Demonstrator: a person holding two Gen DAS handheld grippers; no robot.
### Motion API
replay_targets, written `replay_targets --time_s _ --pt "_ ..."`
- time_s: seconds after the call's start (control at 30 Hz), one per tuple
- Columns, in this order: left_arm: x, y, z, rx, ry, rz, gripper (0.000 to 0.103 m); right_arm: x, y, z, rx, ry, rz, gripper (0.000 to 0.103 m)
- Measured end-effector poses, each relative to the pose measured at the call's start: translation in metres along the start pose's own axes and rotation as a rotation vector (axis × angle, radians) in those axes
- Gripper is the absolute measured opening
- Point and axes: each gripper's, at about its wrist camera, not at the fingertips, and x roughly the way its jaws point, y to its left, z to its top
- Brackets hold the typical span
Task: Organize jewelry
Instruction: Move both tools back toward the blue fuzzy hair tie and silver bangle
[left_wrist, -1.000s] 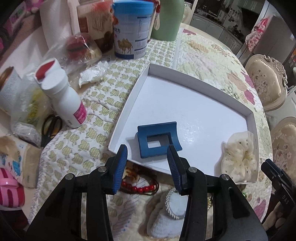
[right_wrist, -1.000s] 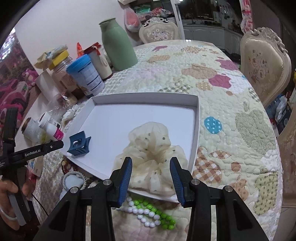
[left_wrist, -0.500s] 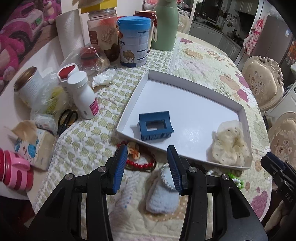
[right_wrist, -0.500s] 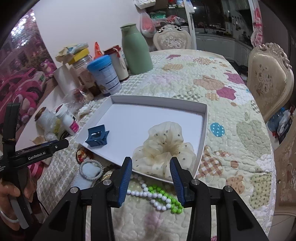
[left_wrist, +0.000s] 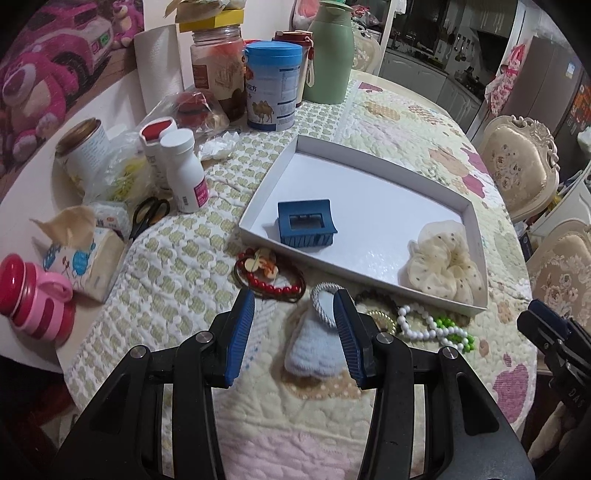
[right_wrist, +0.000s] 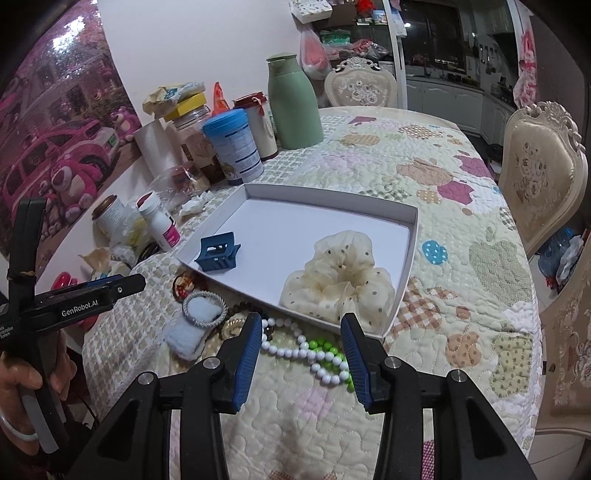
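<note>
With 2 pieces already in the white tray (left_wrist: 476, 229), the blue claw clip (left_wrist: 306, 228) and the cream scrunchie (right_wrist: 338, 280), this looks like the pause between placements. Both the left gripper (left_wrist: 293, 325) and the right gripper (right_wrist: 302, 345) hang empty, jaws apart, above the worktop. Next likely calls for lowering onto the white-and-green bead strand (right_wrist: 314, 356) or the red bead bracelet (left_wrist: 273, 282), both lying just outside the tray's near wall.

This is a home, in the dining room. The surface (right_wrist: 461, 206) is round and covered with a quilted patchwork cloth. Carved cream chairs (right_wrist: 543, 177) stand at its far edge. Behind them are kitchen cabinets (right_wrist: 447, 99). A pink plush-bear poster (right_wrist: 62, 147) hangs beside the left edge, near a green thermos (right_wrist: 293, 107).
</note>
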Motion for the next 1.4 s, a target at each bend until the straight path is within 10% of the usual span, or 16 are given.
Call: replay_targets --time_s 0.33,1.1,1.4 --pt "-0.004 0.01 -0.02 -0.061 0.058 -0.085 0.06 -0.007 -0.009 -0.023 -0.001 0.025 0.007 0.047" --pt "0.07 -0.003 -0.041 -0.009 0.245 -0.124 0.06 0.06 -0.005 -0.032 -0.011 0.142 0.076 0.046" --pt "0.084 0.001 -0.038 0.002 0.258 -0.154 0.06 0.089 0.039 -0.011 -0.066 0.163 0.247 0.045"
